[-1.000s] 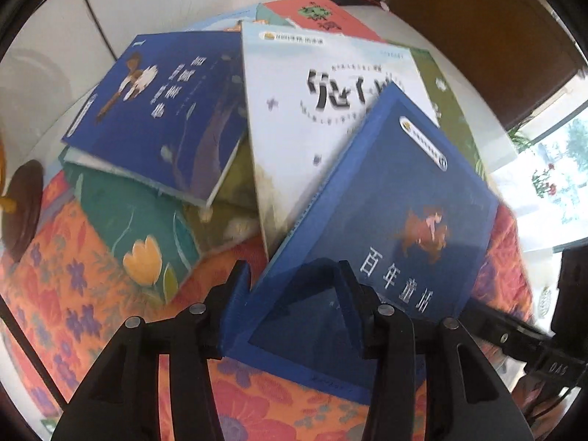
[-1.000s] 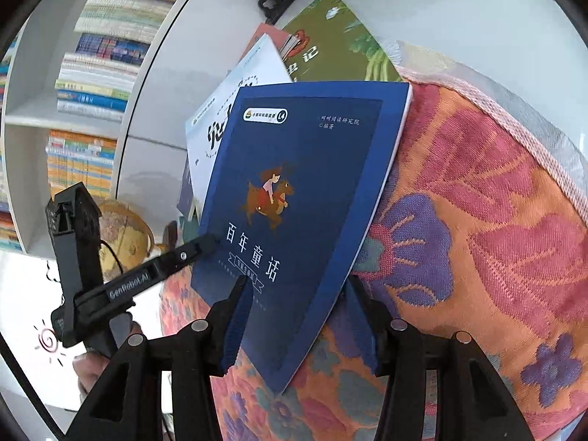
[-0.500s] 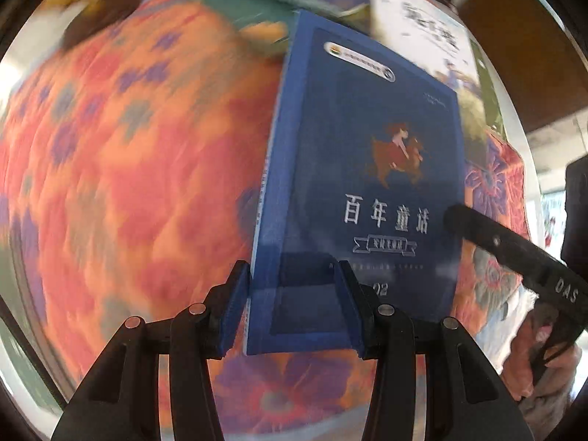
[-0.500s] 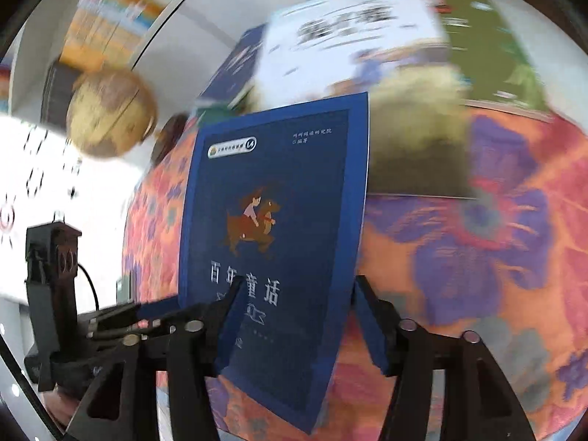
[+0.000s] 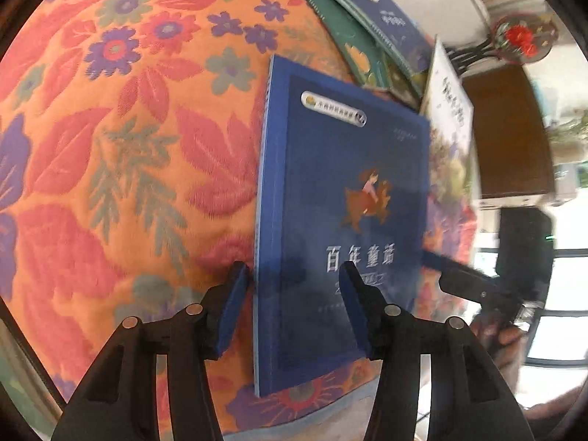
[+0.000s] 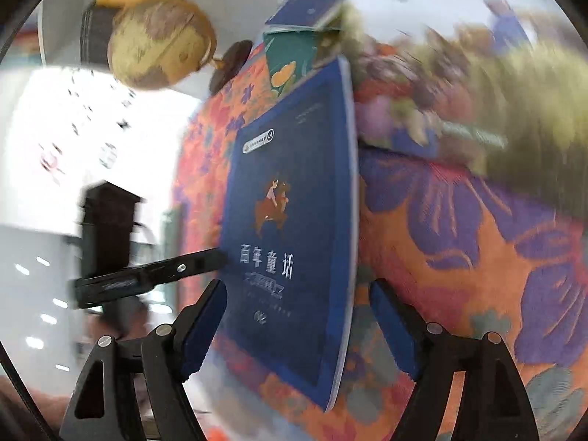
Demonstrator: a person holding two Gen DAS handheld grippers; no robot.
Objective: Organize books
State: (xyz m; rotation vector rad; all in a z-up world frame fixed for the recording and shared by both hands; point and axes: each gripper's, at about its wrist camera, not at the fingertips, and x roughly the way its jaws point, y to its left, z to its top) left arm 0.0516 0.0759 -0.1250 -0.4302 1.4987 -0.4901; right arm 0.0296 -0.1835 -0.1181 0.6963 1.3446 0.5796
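The left gripper (image 5: 292, 286) is being held with its jaws spread a little wider than a second ago, having just been opening; the spine edge of the blue book (image 5: 341, 220) is lying between them, the left pad just beside the spine and the right pad over the cover, and no firm pinch can be made out. The right gripper (image 6: 297, 325) is being held with its jaws spread wide, having just been opening, and the lower edge of the same book (image 6: 290, 235) is sitting loosely between them with clear gaps at both pads. Compared with a second ago, the book is no longer being leaned on the pile; it is now being laid on the flowered orange cloth (image 5: 110, 147), nearer and apart from the other books. Its cover is being shown with a child riding a brown animal and the title 百年童话 in pale letters, under a small oval badge too blurred to read. Farther off, a green book (image 5: 352, 44), a dark blue book (image 5: 382, 14) and a white book (image 5: 448, 110) are being left overlapped in a heap. Beyond them, a globe (image 6: 158, 44) is being seen beside the cloth.
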